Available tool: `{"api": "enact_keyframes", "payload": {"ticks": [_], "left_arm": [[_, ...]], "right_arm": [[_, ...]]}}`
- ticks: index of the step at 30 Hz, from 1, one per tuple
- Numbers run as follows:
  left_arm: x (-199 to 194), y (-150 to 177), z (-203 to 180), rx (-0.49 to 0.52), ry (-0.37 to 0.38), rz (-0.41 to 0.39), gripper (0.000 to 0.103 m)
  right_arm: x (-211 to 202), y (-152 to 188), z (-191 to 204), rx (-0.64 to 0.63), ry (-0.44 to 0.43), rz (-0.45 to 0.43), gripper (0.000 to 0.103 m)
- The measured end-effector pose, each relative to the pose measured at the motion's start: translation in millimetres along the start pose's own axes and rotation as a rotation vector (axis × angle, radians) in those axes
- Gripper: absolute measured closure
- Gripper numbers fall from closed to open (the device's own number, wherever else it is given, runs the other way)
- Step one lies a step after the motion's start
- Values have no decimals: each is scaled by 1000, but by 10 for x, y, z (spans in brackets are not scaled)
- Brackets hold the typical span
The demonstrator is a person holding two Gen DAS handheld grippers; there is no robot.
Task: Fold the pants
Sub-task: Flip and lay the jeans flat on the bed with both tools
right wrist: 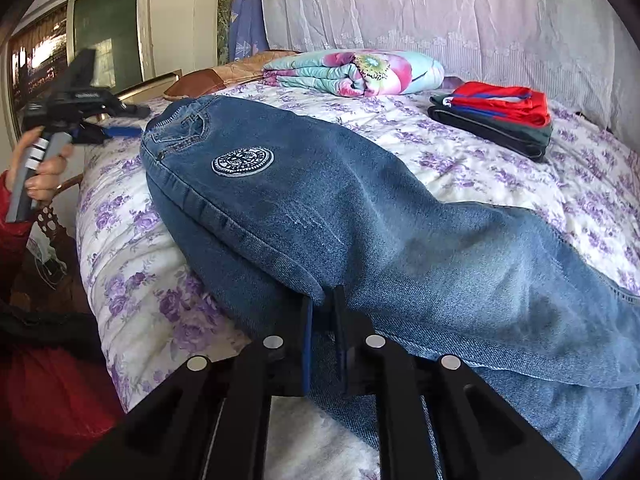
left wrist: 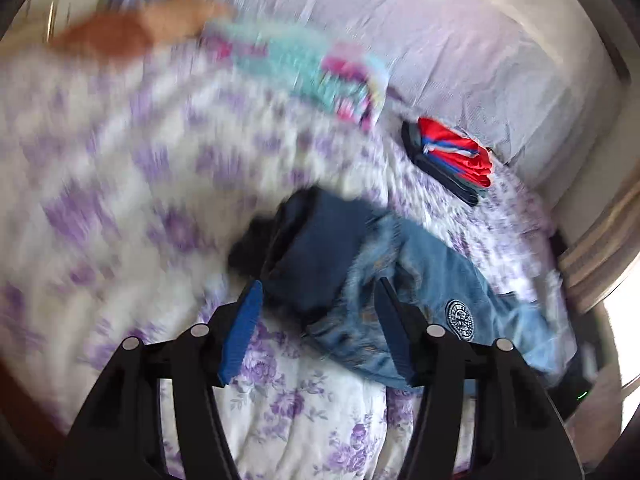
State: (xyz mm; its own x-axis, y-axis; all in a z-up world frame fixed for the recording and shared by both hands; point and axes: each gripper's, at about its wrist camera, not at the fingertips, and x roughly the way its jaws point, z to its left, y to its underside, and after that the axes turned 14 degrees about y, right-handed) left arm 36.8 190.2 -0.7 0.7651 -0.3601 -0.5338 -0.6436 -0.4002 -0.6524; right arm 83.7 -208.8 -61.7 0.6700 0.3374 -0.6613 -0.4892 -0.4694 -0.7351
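- Jaws of the right gripper stand nearly together at the bottom of the right wrist view, with a fold of the jeans between the blue pads; the frame does not make plain whether the pads still press on the denim.
- Jeans lie lengthwise on the bedspread, folded leg over leg, the waistband towards the far left and the legs running off the lower right edge; a round embroidered patch sits on the upper thigh.
- Left gripper has its jaws well apart with nothing gripped; in its own blurred view the waist end of the jeans lies beyond and partly between the fingers, without the pads touching it.
- Seen from the right wrist camera, that left gripper is held in the person's left hand off the left edge of the bed, near the waistband but clear of it; a red sleeve shows below the hand.
- Further back on the bedspread, a stack of folded clothes, red on top and dark beneath, lies to the right.
- A rolled flowered quilt lies at the head of the bed, with a brown cushion just left of it.
- Behind these hangs a pale lace cloth.
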Motion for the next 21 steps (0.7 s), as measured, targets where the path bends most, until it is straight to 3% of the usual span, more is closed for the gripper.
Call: {"api": "enact_keyframes", "payload": {"ticks": [3, 5, 6, 7, 10, 12, 13, 16, 18, 19, 21], "left_arm": [[47, 7, -530, 139, 69, 18, 46], [294, 54, -899, 215, 165, 84, 35], [457, 94, -1037, 232, 208, 126, 34], [719, 160, -1184, 239, 251, 192, 35], [1369, 364, -1416, 241, 310, 346, 35], [1663, 535, -1461, 244, 290, 400, 35], [1729, 652, -1503, 302, 243, 383, 35], [1705, 896, -1595, 474, 198, 314, 29], [1663, 903, -1558, 474, 208, 297, 28], [1664, 864, -1502, 447, 231, 300, 28], [1669, 819, -1447, 412, 275, 301, 27]], "right_arm": [[5, 9, -34, 21, -21, 2, 91], [4, 12, -57, 48, -23, 21, 88], [1, 18, -73, 57, -34, 20, 86], [-7, 25, -97, 73, -56, 17, 79], [-121, 62, -216, 139, -94, -16, 43], [-333, 160, -349, 185, -15, -50, 42], [-433, 211, -413, 206, 18, -61, 39], [-782, 459, -966, 420, 152, -88, 27], [-911, 638, -1457, 651, 199, -76, 27], [-957, 783, -1783, 834, 212, -68, 27], [-955, 1000, -2178, 1069, 120, -98, 26]]}}
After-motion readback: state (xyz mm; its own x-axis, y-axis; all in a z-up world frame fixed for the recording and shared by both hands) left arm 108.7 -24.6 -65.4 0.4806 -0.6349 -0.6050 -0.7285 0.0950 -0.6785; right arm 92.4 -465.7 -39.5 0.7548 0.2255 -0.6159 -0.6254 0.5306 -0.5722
